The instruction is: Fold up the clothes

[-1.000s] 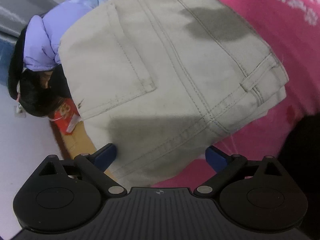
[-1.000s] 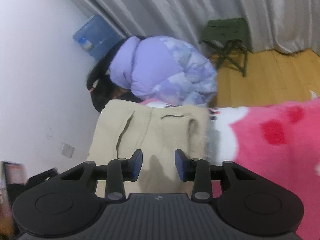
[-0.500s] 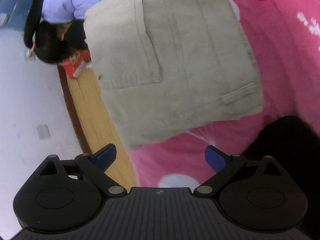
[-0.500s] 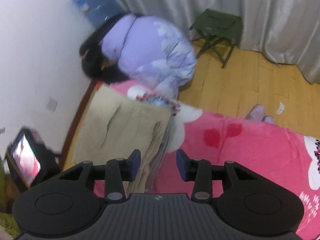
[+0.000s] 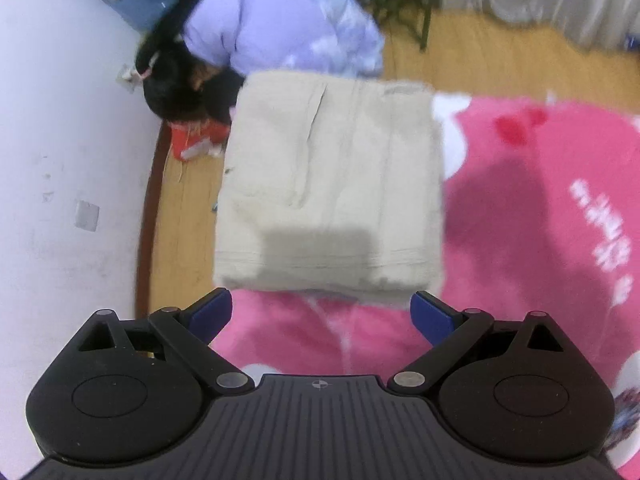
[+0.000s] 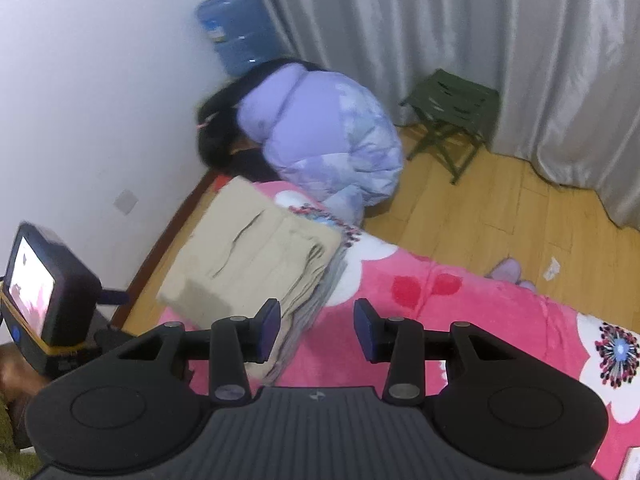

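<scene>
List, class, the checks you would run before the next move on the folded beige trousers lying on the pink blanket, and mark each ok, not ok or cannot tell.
1. Left gripper open, nothing held: ok.
2. Right gripper open, nothing held: ok.
3. Beige trousers folded into a compact stack: ok.
4. Stack wholly on the pink blanket: not ok, its side overhangs the edge.
5. Person in lilac jacket clear of the stack: cannot tell.

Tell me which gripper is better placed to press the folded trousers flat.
Probably left: the left gripper is open, squarely facing the folded trousers. The right gripper sits off their edge, over the pink blanket.
</scene>
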Available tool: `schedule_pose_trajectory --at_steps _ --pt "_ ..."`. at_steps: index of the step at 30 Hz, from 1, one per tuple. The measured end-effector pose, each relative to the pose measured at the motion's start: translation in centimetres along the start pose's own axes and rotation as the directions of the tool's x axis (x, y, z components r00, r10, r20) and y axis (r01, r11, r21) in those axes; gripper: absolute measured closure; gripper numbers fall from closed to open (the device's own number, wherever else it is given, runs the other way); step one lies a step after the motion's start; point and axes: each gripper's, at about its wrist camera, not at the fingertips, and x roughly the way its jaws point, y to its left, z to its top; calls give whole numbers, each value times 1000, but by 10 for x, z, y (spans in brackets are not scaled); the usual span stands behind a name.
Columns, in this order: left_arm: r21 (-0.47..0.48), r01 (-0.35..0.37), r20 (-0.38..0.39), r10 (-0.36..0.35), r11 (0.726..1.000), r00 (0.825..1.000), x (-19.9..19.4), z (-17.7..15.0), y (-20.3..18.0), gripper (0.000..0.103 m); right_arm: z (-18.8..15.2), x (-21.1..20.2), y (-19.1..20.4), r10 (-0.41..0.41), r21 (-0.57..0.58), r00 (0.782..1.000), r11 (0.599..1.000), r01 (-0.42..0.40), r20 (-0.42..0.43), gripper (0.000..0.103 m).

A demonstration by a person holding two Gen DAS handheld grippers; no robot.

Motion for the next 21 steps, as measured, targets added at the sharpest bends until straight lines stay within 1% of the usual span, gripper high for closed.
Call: schedule_pose_trajectory --at_steps 2,3,5,7,9,12,14,16,18,19,21 --pt "-59 24 68 -20 998 998 -18 -10 2 6 -12 -1 8 13 7 1000 1000 -13 11 58" --pt "-96 52 93 -43 994 995 -25 -15 6 6 -18 -1 12 26 19 999 999 -27 21 58" --pt "-162 103 136 -81 981 987 -36 -24 16 6 -31 -1 19 49 50 998 997 -51 46 56" --pt "-219 147 172 -110 965 979 -46 -33 27 6 -45 1 23 49 89 996 994 -56 81 56" --pt "-237 157 206 -108 959 972 -53 -41 39 6 -58 7 26 23 127 994 991 -37 109 56" --pt "-217 173 277 -109 961 955 -61 -53 56 5 -80 12 31 -32 170 989 985 8 144 55" --pt "-194 196 324 -126 961 938 -66 -59 66 3 -94 15 39 -55 183 986 983 26 156 55" --pt "-173 243 352 -170 955 921 -64 -61 75 3 -108 19 51 -76 196 984 980 44 160 55" --pt "-171 313 376 -231 934 897 -64 -68 83 3 -117 24 66 -101 207 984 976 69 149 54" --pt "-164 361 387 -277 918 880 -63 -71 87 3 -121 26 75 -113 212 983 974 80 145 54" --pt "-140 428 381 -351 893 856 -57 -77 90 3 -130 26 93 -138 221 979 970 102 151 50"
